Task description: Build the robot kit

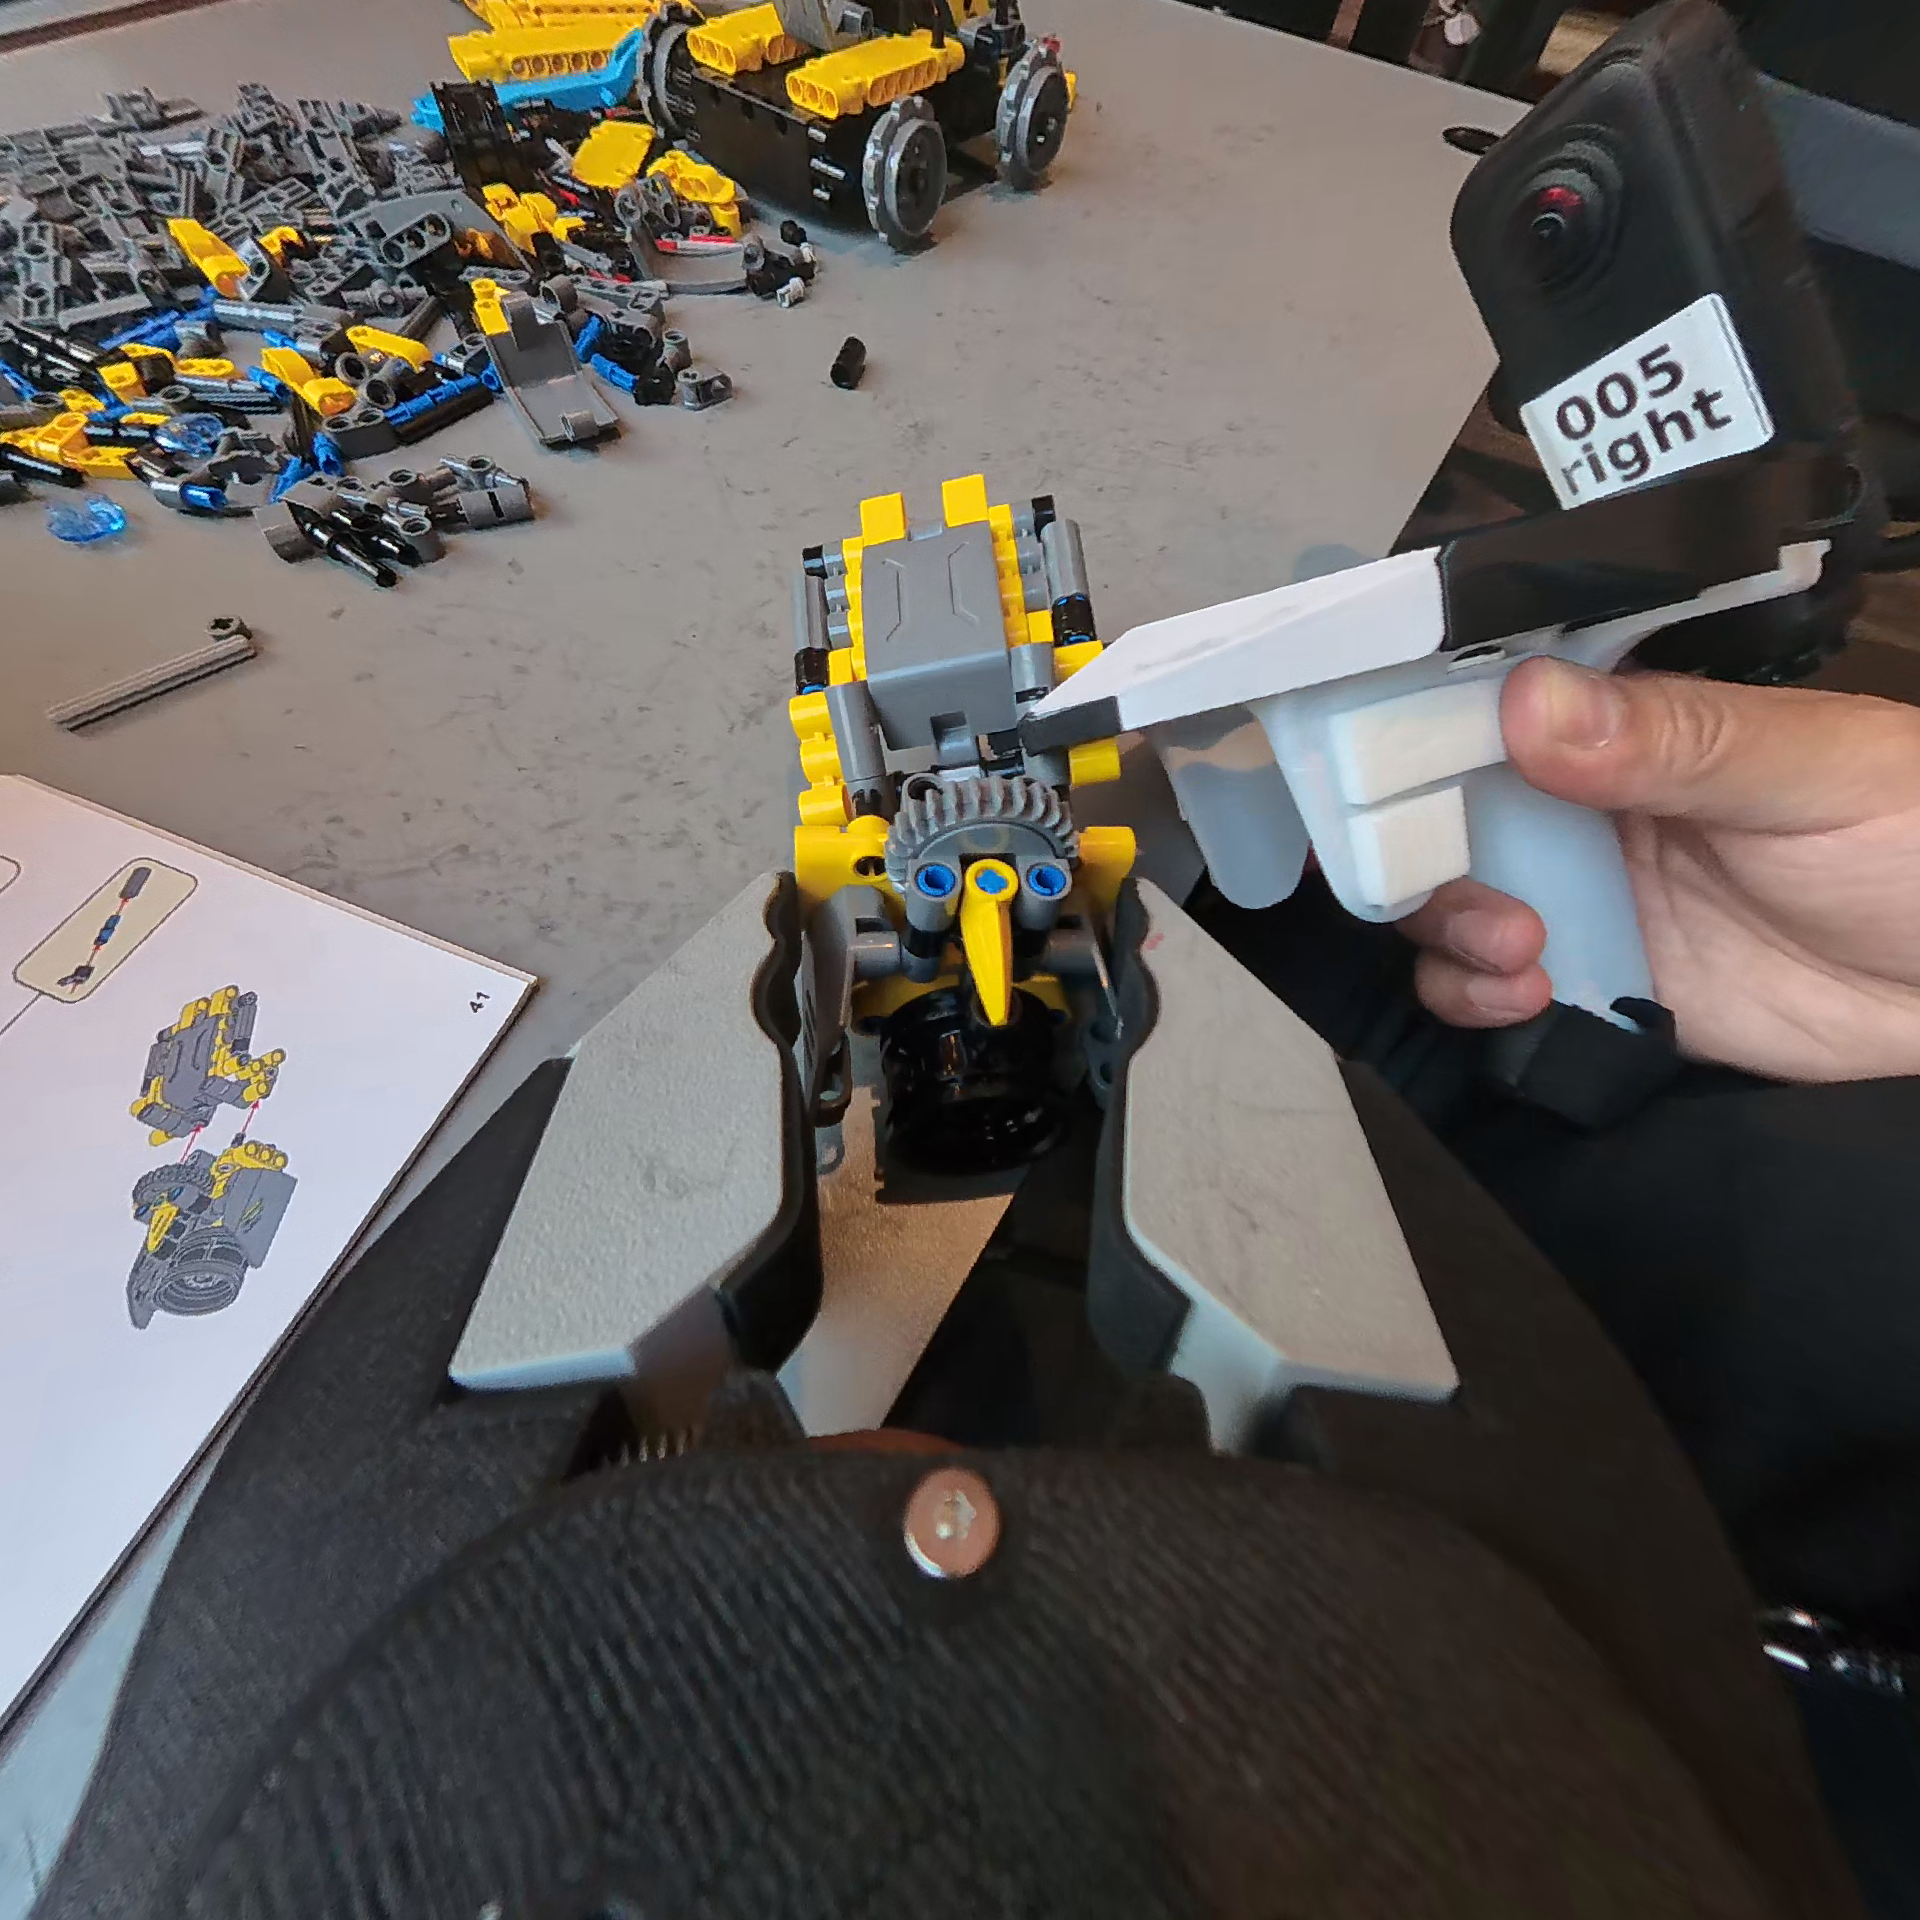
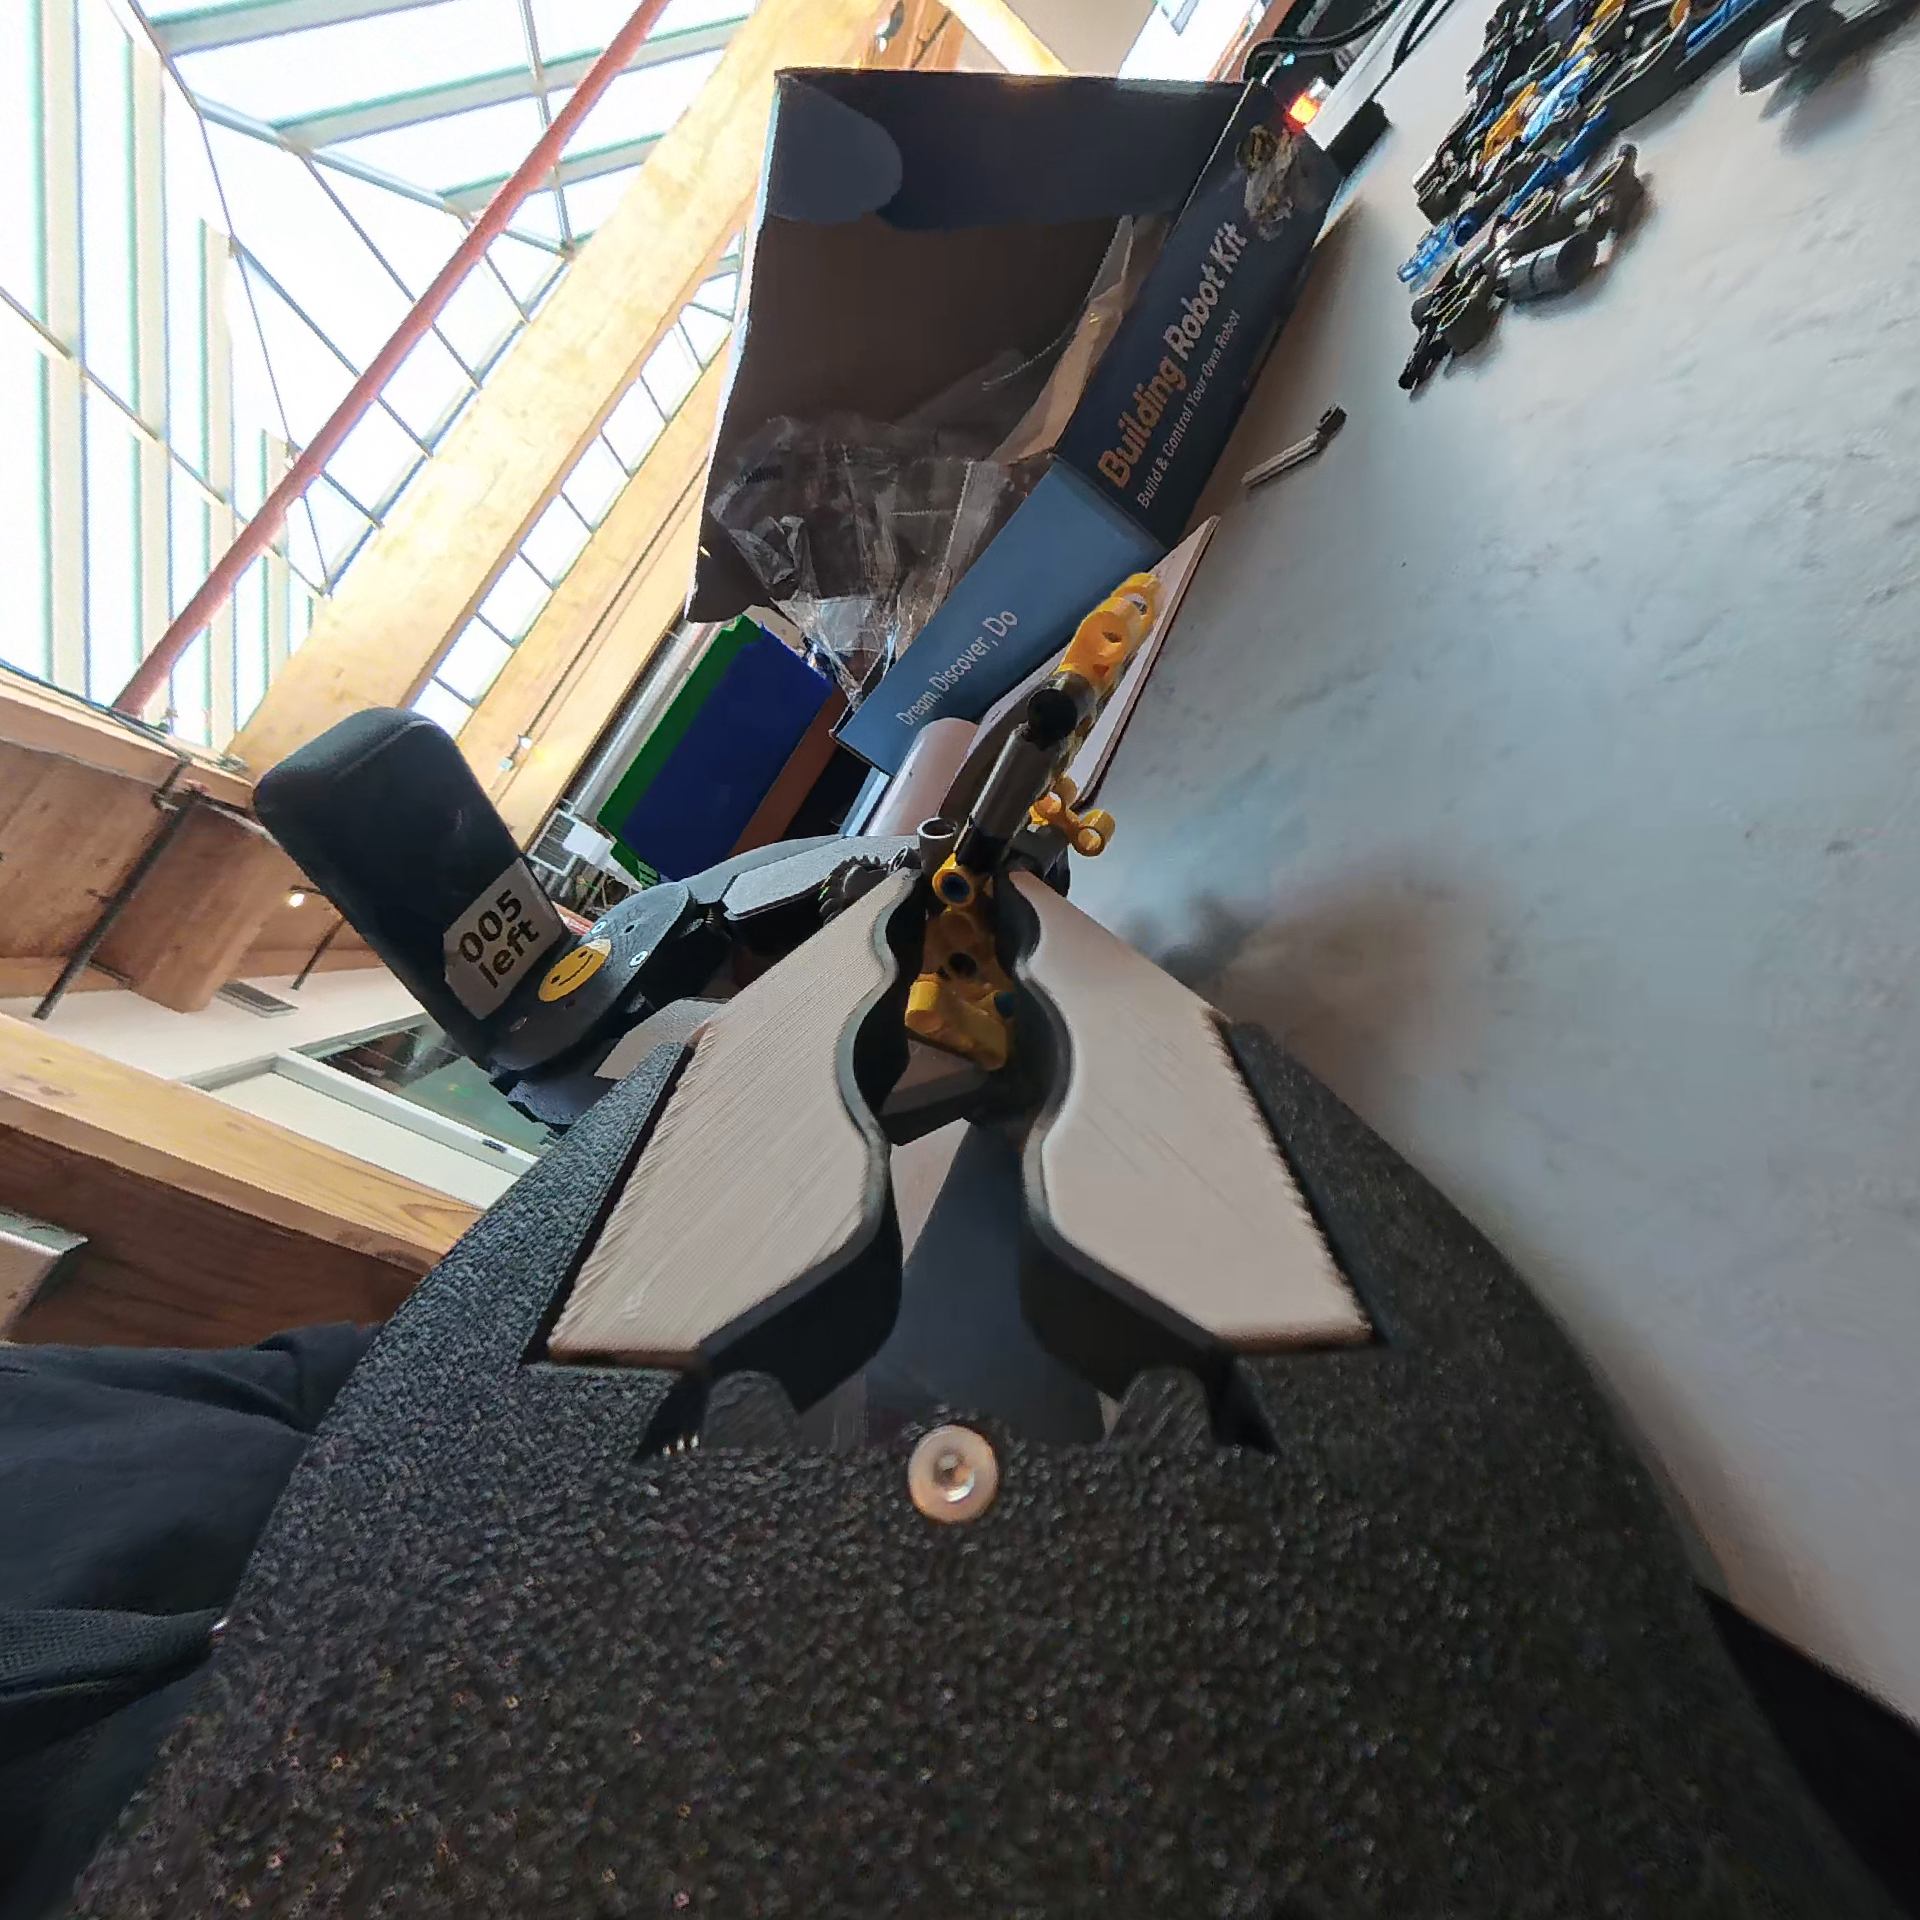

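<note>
Clamping my left gripper on the yellow-and-grey brick sub-assembly, I pinch its upper end in my right gripper, beside the open instruction booklet

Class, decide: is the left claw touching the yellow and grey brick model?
Touching. The left wrist view shows the left claw with both fingers pressed against the sides of the brick model, with no gap.

Two grippers: left gripper, right gripper. One hand. One small brick model at frame centre, one wheeled vehicle at top, one booklet lower left, one box. Loose bricks upper left: too many to count.
</note>
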